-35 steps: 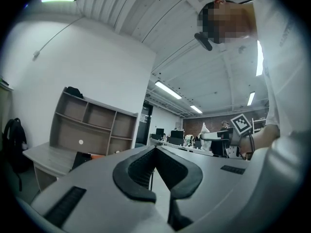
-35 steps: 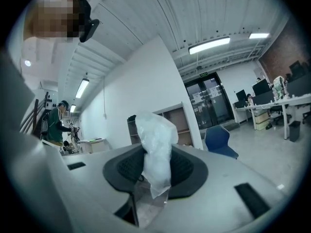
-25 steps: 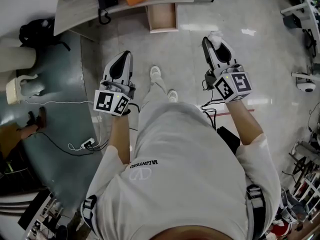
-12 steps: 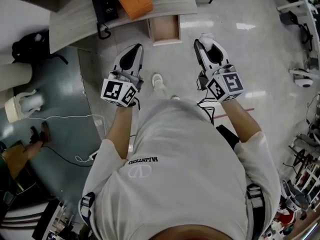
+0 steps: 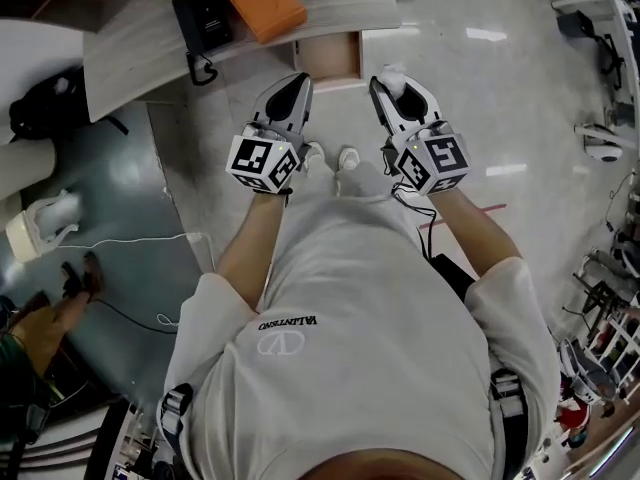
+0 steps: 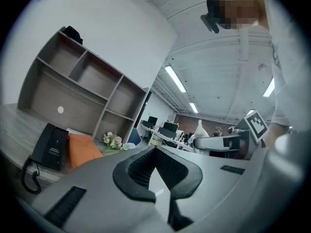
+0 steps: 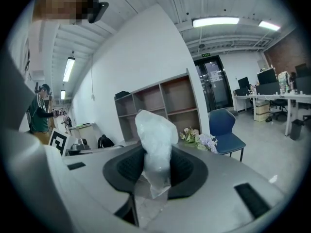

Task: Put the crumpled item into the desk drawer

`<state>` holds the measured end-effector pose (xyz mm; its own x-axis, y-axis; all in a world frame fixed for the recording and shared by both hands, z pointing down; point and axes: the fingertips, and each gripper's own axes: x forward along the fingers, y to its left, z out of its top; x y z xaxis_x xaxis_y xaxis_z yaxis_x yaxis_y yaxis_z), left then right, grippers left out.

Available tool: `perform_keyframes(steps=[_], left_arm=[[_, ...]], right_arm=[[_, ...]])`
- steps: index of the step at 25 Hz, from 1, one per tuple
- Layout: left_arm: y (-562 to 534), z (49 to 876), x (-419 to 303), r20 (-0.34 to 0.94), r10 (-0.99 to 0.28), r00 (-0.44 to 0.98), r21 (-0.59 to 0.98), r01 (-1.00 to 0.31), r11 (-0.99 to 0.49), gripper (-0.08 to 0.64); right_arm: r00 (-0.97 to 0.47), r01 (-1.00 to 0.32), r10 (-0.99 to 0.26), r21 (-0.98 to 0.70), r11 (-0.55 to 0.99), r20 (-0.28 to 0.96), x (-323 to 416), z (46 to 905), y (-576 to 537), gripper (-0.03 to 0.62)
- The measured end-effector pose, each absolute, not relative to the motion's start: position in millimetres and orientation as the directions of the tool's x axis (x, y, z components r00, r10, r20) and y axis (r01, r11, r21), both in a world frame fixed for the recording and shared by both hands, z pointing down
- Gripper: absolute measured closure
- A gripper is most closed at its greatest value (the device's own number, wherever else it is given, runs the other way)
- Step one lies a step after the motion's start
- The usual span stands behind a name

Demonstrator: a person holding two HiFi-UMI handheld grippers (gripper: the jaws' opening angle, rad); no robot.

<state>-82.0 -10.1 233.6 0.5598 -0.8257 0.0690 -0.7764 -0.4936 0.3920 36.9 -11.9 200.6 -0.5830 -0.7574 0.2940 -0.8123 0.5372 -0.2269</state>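
A crumpled white plastic item (image 5: 392,72) sticks out of my right gripper (image 5: 386,81), which is shut on it. In the right gripper view the item (image 7: 156,140) stands up between the dark pads (image 7: 187,169). The open wooden drawer (image 5: 328,60) hangs under the desk (image 5: 140,53), just ahead of both grippers. My left gripper (image 5: 297,81) points at the drawer's left side, and its jaws (image 6: 155,152) meet at the tips with nothing between them. In the left gripper view, the right gripper (image 6: 216,142) and the item (image 6: 200,130) show beyond.
On the desk lie a black telephone (image 5: 203,13) and an orange folder (image 5: 262,0). A flower bunch (image 6: 112,141) and a wall shelf (image 6: 82,89) stand behind it. A blue chair (image 7: 223,127) is to the right. Cables (image 5: 130,240) run over the floor at left.
The person has stepped toward the desk. Both grippers have moved forward and closer together, up to the open drawer. The right gripper still holds the crumpled item.
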Motion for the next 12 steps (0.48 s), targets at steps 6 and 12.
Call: perform_keyframes(steps=[6, 12], left_arm=[[-30, 262, -76, 0.116, -0.819, 0.563, 0.404, -0.780, -0.479, 0.561], [-40, 293, -69, 0.189, -0.814, 0.549, 0.392, -0.802, -0.450, 0.561]], right_arm=[[-0.570, -0.822, -0.746, -0.234, 0.520, 0.345, 38, 235, -34, 0.479], [-0.571, -0.821, -0.725, -0.274, 0.501, 0.385, 43, 265, -51, 0.480]])
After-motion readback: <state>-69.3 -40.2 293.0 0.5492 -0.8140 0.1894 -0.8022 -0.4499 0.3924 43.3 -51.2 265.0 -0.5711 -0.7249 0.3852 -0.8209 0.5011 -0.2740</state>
